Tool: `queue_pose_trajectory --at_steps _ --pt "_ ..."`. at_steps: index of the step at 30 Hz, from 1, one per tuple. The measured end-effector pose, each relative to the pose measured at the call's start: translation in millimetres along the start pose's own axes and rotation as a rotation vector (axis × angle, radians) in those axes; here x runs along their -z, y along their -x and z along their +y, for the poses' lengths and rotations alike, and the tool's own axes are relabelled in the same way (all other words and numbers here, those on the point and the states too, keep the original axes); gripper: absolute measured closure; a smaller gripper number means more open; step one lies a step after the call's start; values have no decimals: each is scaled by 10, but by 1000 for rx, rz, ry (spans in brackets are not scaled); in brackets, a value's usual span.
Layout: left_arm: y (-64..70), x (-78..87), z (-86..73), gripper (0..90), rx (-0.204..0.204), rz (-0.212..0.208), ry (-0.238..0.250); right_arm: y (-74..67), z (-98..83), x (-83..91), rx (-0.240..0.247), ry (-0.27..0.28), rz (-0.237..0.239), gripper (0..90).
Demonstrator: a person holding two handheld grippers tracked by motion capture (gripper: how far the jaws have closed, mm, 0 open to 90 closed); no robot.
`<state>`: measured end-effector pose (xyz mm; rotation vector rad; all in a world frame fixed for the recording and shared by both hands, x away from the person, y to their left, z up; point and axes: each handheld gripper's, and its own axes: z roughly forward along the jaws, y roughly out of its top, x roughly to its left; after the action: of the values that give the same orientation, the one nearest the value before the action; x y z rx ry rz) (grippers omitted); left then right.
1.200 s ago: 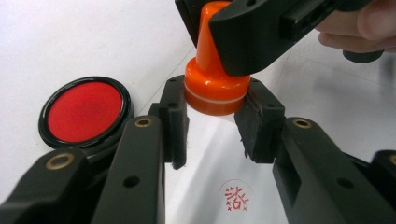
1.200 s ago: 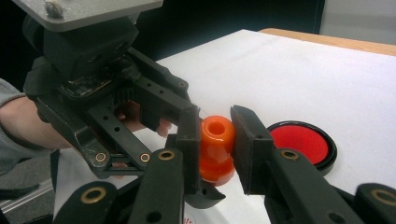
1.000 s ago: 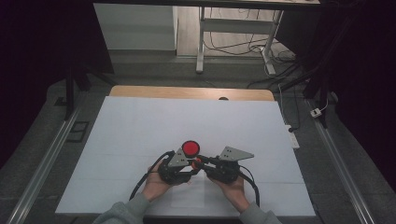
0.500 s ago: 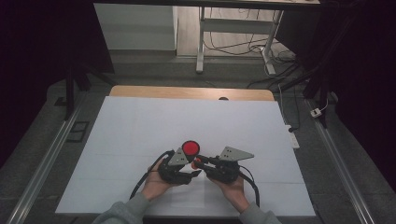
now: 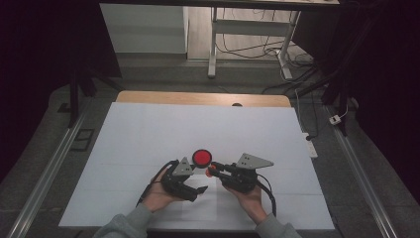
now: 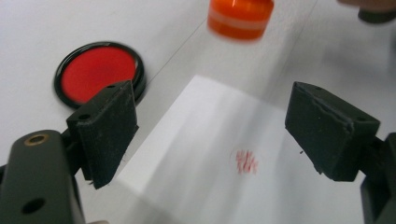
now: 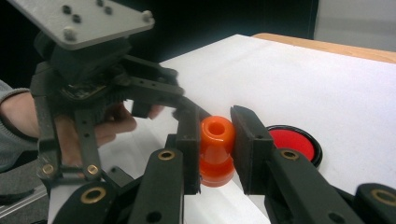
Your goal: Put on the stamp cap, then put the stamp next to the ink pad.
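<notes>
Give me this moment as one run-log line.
right tongs: shut on orange stamp | left tongs: just opened, nothing between | ink pad: open on table | paper: red mark

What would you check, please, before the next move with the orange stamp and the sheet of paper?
1. Stamp held firmly: ok. The right gripper is shut on the orange stamp.
2. Left gripper free: ok. Its jaws have just been opening, with nothing between them.
3. Earlier print on the paper: ok. A faint red mark shows.
4. Ink pad open and within reach: ok. Its red face is uncovered, beside the paper.
5. Paper lying flat: cannot tell.
6. Ink on the stamp's face: cannot tell, since the face is hidden.
</notes>
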<state>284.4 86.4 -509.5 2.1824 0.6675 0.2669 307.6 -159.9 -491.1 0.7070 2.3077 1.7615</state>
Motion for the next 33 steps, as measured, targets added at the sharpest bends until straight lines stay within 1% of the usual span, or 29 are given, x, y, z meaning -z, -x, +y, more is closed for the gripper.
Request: queue_pose_trajectory --at_steps 6,12,17,21,23,27,30,33 --pt "-66 212 -128 172 26 18 21 14 23 26 3 1 -1 727" --pt "-141 450 -263 177 60 41 45 27 44 46 19 -5 0 726" --pt "-190 628 -456 182 82 65 41 37 56 62 30 -6 -7 726" --pt "-213 765 -646 184 114 89 40 46 75 80 35 -2 -6 726" --pt "-222 827 -717 184 126 99 44 50 84 89 41 -3 -10 726" --pt "-245 909 -795 184 149 109 60 58 101 103 51 -5 -20 726" --pt "-265 915 -825 184 167 111 65 62 115 116 57 -6 -24 726" --pt "-271 898 -829 184 170 111 64 74 124 125 61 -3 -31 726"
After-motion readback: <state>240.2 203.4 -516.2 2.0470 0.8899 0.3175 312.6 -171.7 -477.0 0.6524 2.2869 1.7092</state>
